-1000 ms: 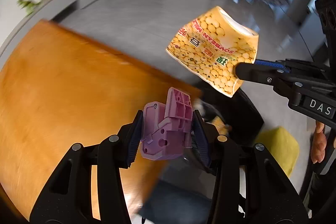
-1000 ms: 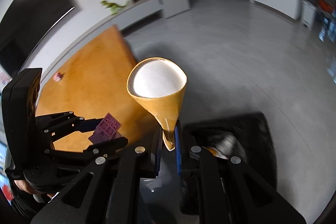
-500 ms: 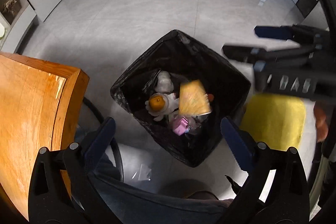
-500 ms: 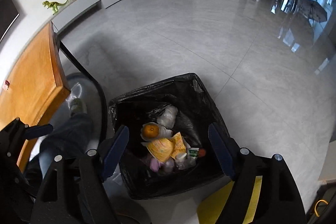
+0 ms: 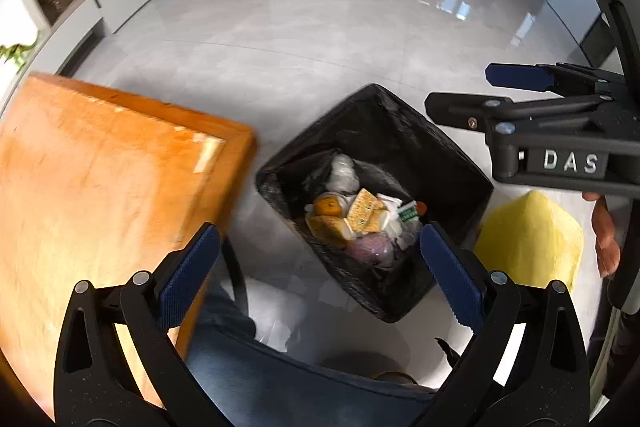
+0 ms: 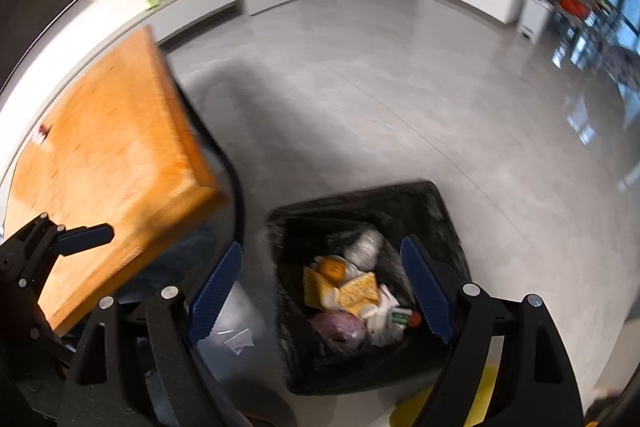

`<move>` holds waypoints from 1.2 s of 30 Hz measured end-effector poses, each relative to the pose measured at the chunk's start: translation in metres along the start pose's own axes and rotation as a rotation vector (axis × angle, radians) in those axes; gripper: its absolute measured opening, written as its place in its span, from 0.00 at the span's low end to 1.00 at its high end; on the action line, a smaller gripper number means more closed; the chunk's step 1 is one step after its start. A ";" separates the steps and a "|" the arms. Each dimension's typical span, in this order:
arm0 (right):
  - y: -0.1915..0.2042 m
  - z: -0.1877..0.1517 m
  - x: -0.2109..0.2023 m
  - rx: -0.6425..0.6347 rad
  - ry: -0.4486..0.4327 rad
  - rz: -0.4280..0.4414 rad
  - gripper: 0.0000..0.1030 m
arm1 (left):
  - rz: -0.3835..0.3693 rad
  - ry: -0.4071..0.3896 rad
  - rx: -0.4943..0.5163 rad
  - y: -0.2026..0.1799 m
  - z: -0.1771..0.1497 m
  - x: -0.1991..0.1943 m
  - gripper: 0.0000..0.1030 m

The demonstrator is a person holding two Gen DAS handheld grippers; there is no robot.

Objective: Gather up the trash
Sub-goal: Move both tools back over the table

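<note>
Left gripper (image 5: pixel 318 267) and right gripper (image 6: pixel 322 289) both gape wide, ribbed blue pads bare, above the black-lined square bin (image 5: pixel 400 131) of crumpled wrappers beside the wooden table's (image 5: pixel 100 167) corner.

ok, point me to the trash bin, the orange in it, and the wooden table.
trash bin (image 5: pixel 452 151), left wrist view, black liner on the far inner wall.
orange (image 5: pixel 326 206), left wrist view, middle of the fruit.
wooden table (image 6: pixel 108 151), right wrist view, bare tabletop.
</note>
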State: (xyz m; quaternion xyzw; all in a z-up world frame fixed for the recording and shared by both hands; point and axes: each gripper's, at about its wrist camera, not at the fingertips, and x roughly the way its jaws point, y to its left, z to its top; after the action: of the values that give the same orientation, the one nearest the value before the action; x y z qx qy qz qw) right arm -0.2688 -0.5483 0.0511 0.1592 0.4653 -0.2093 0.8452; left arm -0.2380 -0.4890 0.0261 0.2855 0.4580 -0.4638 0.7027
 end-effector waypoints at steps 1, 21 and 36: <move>0.010 0.004 0.000 -0.019 -0.003 0.009 0.80 | 0.010 -0.009 -0.013 0.007 -0.002 -0.004 0.94; 0.281 0.060 0.036 -0.406 -0.027 0.273 0.86 | 0.313 -0.142 -0.479 0.222 -0.130 -0.115 0.94; 0.400 0.040 0.108 -0.549 -0.031 0.316 0.97 | 0.575 -0.200 -0.883 0.341 -0.258 -0.143 0.94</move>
State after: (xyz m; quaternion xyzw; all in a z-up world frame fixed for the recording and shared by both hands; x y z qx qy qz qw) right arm 0.0125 -0.2446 0.0089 -0.0078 0.4608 0.0558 0.8857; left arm -0.0455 -0.0816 0.0400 0.0310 0.4436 -0.0407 0.8947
